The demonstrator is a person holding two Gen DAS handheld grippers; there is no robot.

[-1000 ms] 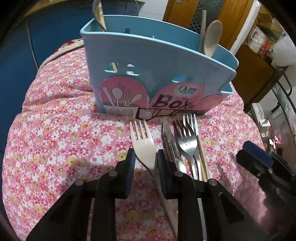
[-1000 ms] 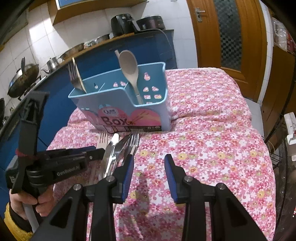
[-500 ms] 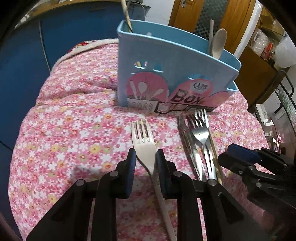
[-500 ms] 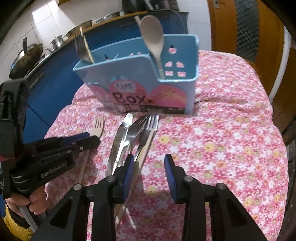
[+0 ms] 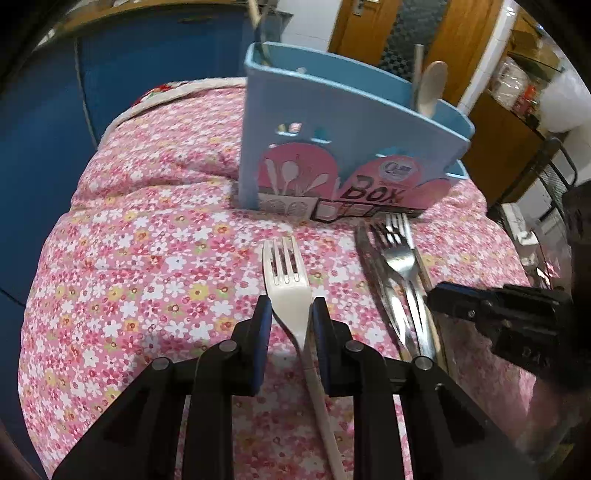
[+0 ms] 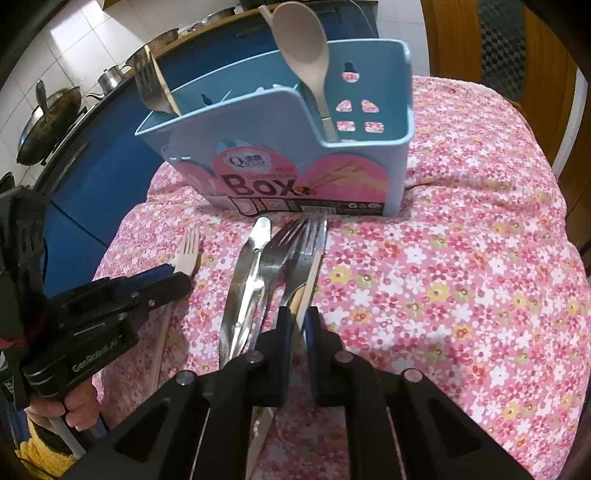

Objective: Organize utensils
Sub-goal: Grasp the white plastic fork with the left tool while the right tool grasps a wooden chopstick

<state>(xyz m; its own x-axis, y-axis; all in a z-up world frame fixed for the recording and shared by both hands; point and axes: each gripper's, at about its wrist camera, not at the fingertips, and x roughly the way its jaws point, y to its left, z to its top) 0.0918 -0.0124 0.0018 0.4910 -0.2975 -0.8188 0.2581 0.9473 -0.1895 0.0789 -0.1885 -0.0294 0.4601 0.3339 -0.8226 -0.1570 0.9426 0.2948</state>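
Observation:
A blue utensil box (image 5: 343, 155) stands on the pink floral cloth (image 5: 147, 258); it also shows in the right wrist view (image 6: 280, 147). It holds a beige spoon (image 6: 303, 48) and a fork (image 6: 147, 85). A cream fork (image 5: 286, 284) lies before it, its neck between the jaws of my left gripper (image 5: 290, 314), which stand slightly apart around it. A pile of a metal knife (image 6: 243, 280) and metal forks (image 6: 284, 254) lies to the right. My right gripper (image 6: 297, 321) has closed to a narrow gap around a pale chopstick (image 6: 314, 273) at the pile's right edge.
A blue counter (image 6: 92, 155) with a wok (image 6: 44, 122) and pots runs behind the table. Wooden doors (image 5: 443, 33) and a wire rack (image 5: 546, 177) stand at the right. The person's hand (image 6: 62, 406) holds the left gripper.
Both grippers have drawn back and lowered. My right gripper has moved left over the pile and narrowed around the chopstick. My left gripper stays around the cream fork.

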